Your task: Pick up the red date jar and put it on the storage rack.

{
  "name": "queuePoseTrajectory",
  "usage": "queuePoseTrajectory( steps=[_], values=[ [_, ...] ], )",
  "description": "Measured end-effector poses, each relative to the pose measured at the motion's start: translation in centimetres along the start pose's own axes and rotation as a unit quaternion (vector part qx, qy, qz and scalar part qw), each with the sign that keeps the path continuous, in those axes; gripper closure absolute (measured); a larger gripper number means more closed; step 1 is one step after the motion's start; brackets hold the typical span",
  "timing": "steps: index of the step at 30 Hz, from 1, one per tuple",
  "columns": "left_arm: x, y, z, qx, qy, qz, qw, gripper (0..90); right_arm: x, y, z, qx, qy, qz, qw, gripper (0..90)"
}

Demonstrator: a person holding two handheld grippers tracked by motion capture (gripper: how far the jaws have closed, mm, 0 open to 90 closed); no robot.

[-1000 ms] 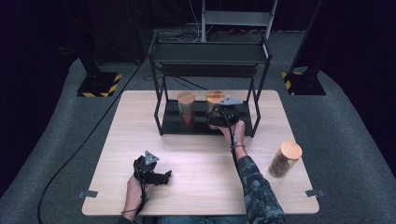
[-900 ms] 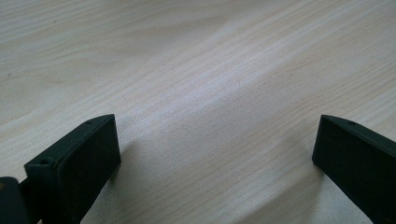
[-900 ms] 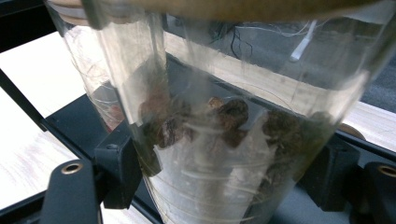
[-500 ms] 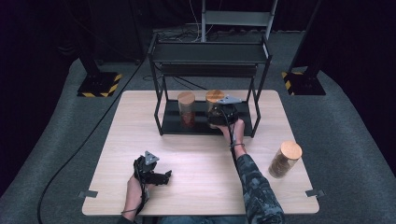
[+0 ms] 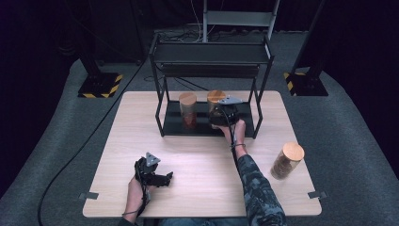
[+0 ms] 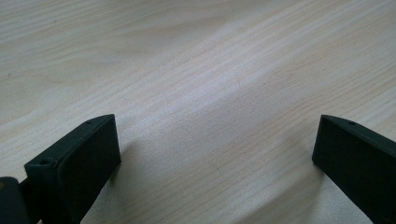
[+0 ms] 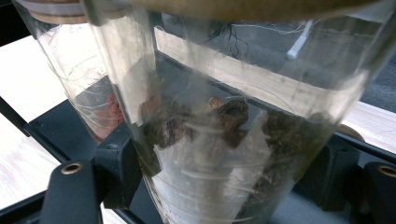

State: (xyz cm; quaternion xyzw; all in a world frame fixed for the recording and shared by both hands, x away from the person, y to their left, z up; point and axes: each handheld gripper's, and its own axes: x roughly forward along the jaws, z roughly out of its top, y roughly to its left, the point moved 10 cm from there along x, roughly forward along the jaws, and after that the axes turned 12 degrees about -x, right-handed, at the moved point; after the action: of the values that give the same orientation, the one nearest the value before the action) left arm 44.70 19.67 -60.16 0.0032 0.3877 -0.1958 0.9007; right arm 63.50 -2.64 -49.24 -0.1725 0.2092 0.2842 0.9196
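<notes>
A: Where does the jar (image 7: 219, 140) in the right gripper (image 5: 222, 114) stand, and which way does it point?

B: It stands upright on the lower shelf of the black rack (image 5: 162, 120), toward the shelf's right half, long axis vertical and its wooden lid (image 5: 216, 95) facing up. The right gripper's view shows the black jaws pressed against the glass on either side, so the jar is clamped between them.

A: What is inside it?

B: Dark brown lumps filling the lower part; the glass above them is clear.

A: And the neighbour?

B: A second jar (image 5: 187, 110) stands just beside it on the same shelf, to its left in the high view, also upright, with reddish pieces at the bottom. A third jar (image 5: 286, 160) stands well apart on the table (image 5: 197, 160) near its right edge, filled with tan contents.

A: The left gripper (image 6: 217, 161)?

B: It rests low over bare wood near the table's front, jaws spread wide with nothing between them.
</notes>
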Motion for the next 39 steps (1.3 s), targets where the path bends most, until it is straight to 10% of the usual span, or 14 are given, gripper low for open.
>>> queuePoseTrajectory(
  steps=[39],
  values=[
    [0.0,0.0,0.0,0.0,0.0,0.0,1.0,0.2,2.5,0.6,-1.2,0.014,0.008,0.0,0.9999,25.0]
  ],
)
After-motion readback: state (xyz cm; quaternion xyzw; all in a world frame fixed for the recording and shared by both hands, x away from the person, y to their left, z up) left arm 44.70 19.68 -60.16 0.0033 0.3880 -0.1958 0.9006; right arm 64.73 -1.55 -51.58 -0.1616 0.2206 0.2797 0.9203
